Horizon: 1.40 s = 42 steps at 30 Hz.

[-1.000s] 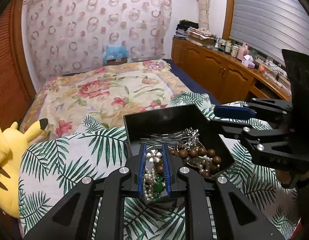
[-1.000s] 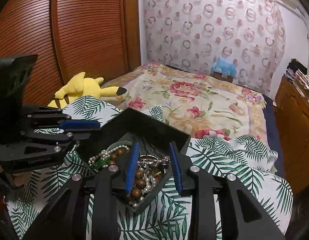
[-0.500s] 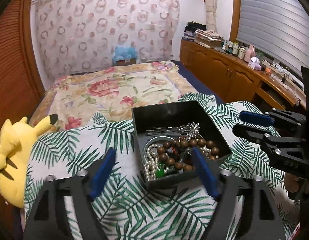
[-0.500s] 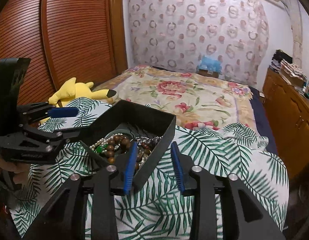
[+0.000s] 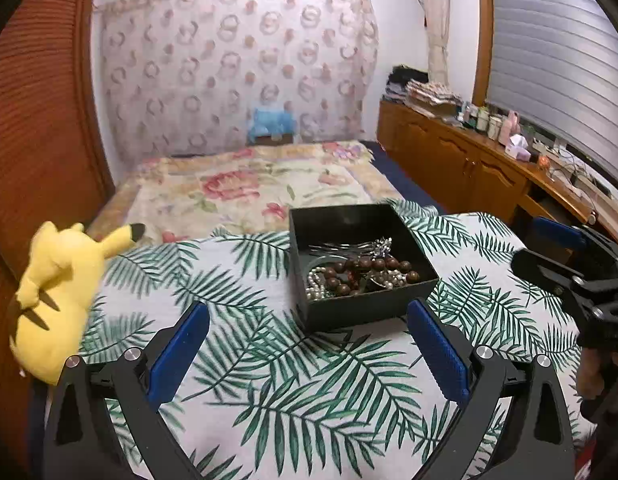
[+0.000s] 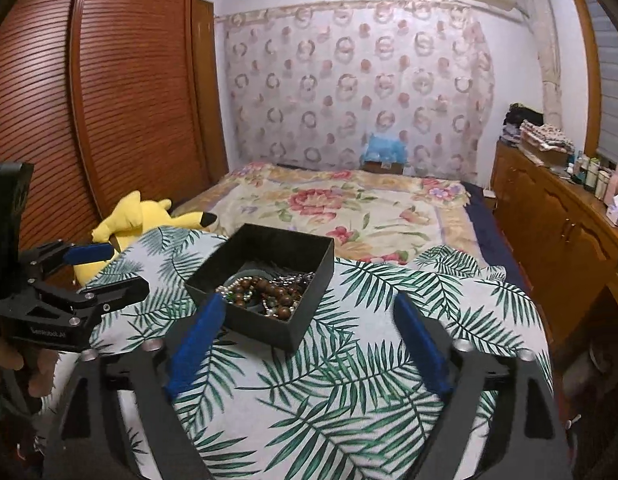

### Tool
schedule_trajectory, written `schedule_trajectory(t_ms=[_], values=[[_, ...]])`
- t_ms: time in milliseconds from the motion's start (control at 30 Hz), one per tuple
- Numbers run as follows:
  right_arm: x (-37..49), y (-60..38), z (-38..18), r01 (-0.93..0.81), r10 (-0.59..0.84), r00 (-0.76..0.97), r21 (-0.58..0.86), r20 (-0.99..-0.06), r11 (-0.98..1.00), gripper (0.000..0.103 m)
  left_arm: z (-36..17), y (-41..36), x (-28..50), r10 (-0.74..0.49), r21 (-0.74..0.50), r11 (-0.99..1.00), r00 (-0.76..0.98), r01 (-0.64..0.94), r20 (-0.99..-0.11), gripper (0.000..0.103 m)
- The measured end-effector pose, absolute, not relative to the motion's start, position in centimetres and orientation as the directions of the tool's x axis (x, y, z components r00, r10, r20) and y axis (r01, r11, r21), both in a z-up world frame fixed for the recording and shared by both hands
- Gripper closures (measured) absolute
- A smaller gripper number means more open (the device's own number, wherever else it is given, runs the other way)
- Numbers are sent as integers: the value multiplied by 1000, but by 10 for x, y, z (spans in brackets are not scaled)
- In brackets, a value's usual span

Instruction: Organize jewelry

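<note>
A black open box (image 5: pixel 333 220) stands on the palm-leaf cloth and holds a heap of jewelry: brown wooden beads (image 5: pixel 361 270), white pearls (image 5: pixel 317 286) and silver pieces (image 5: pixel 379 246). The box also shows in the right wrist view (image 6: pixel 293 246). My left gripper (image 5: pixel 309 350) is wide open and empty, held back on the near side of the box. My right gripper (image 6: pixel 307 342) is also wide open and empty, near the box's corner. Each gripper shows in the other's view, the right one (image 5: pixel 557 250) and the left one (image 6: pixel 105 268).
A yellow plush toy (image 5: pixel 57 280) lies at the cloth's left edge. A floral bed (image 6: pixel 349 208) lies beyond the box. A wooden cabinet (image 5: pixel 469 168) with bottles runs along the right wall. A slatted wardrobe (image 6: pixel 109 100) is on the left.
My left gripper let go of the pearl and green bead jewelry in the box, opened wide and drew back. My right gripper also pulled back from the box and opened wider.
</note>
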State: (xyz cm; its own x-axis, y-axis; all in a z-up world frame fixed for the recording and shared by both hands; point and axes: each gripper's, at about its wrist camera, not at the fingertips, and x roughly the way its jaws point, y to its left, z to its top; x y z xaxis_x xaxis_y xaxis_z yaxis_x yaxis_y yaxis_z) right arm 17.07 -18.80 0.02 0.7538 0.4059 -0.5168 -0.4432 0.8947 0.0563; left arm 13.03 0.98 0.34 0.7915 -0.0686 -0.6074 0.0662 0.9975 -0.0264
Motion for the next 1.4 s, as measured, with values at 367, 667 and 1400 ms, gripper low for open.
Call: schedule_trajectory(t_ms=[367,667,1400], values=[[125,-198,10,-388,371,802,64,-469,920,3,15,7,89,-19,-1,1000,814,23,-581,8],[109,-192,20,-377,361,823,52,-439,925,3,25,14,71,-3,-7,1000,837,-1,-547,8],[106,-192,20,-358,343,829,54,-442,932,3,30,17,64,-10,-15,1000,840,2,-542,8]])
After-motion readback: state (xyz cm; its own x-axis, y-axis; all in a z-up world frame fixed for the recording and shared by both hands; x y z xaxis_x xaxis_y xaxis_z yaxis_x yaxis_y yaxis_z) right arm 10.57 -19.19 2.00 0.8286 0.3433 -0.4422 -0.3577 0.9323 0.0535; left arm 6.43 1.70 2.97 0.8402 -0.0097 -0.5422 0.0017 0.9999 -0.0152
